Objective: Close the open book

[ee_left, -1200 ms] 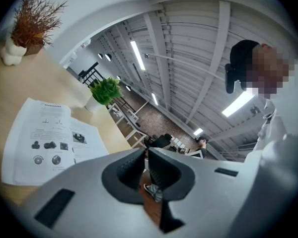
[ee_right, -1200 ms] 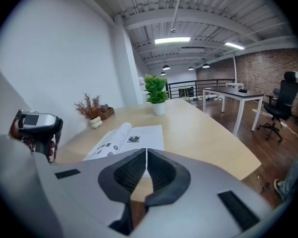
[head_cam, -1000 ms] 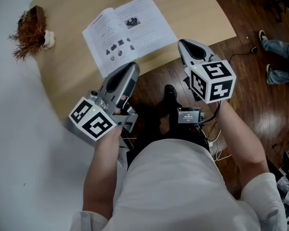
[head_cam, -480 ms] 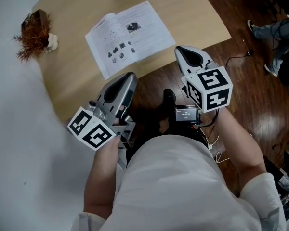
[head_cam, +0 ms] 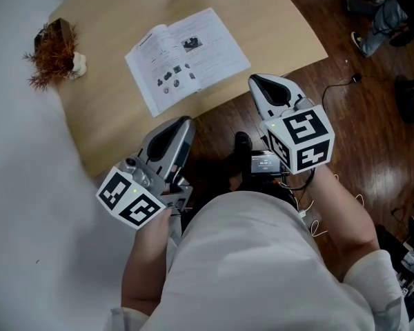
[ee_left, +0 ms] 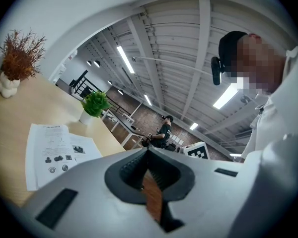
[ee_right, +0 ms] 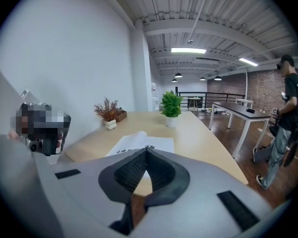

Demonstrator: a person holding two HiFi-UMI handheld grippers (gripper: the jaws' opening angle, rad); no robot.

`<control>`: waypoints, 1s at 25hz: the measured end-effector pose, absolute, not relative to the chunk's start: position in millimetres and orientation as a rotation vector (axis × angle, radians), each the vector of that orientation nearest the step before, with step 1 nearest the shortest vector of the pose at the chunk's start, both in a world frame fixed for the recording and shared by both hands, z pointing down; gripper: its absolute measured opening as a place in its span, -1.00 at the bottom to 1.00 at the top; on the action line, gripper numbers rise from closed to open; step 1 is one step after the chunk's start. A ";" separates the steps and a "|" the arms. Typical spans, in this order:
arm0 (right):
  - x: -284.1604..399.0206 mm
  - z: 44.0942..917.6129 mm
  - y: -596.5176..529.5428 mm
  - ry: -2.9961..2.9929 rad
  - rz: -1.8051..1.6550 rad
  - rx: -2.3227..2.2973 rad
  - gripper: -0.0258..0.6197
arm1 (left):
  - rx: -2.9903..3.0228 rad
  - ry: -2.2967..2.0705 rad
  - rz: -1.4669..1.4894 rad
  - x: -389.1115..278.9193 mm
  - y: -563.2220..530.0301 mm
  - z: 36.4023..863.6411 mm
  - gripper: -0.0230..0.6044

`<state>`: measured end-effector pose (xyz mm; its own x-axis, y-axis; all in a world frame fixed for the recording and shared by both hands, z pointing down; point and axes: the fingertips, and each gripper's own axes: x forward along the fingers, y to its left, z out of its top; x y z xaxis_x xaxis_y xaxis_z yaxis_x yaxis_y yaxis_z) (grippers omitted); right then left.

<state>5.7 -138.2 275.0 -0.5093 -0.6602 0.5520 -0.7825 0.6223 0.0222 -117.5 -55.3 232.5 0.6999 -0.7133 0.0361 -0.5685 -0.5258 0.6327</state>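
- Short of the book (head_cam: 188, 56), off the table (head_cam: 110, 116) edge: left gripper (head_cam: 182, 122), right gripper (head_cam: 257, 81); both jaws pressed together, empty.
- Book: lies open by that edge; likely light, floppy; lift one cover's outer edge.
- Left of book: dried plant (head_cam: 53, 50).
- Beyond book: potted green plant (ee_right: 171, 104); right of book, dark wood floor (head_cam: 359, 109).

An open book (head_cam: 186, 57) lay flat on the table (head_cam: 276, 19), close to its near edge. A dried plant (head_cam: 54, 50) stood at the table's left edge, well apart from the book. A potted plant (ee_right: 171, 105) stood behind the book (toward the far edge). Off the table, before its near edge, hung the left gripper (head_cam: 182, 121) and, to its right, the right gripper (head_cam: 257, 81).
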 end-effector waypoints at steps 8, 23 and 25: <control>1.3 259.5 -121.5 -2.364 0.304 1.108 -0.92 | 2.294 -0.991 -0.285 -121.0 -43.2 226.7 -0.93; 0.9 239.6 -93.9 -2.410 0.316 1.068 -0.92 | 2.318 -1.035 -0.272 -128.7 -16.5 210.3 -0.93; -1.0 235.6 -91.3 -2.425 0.312 1.062 -0.92 | 2.323 -1.042 -0.272 -129.5 -13.6 207.5 -0.93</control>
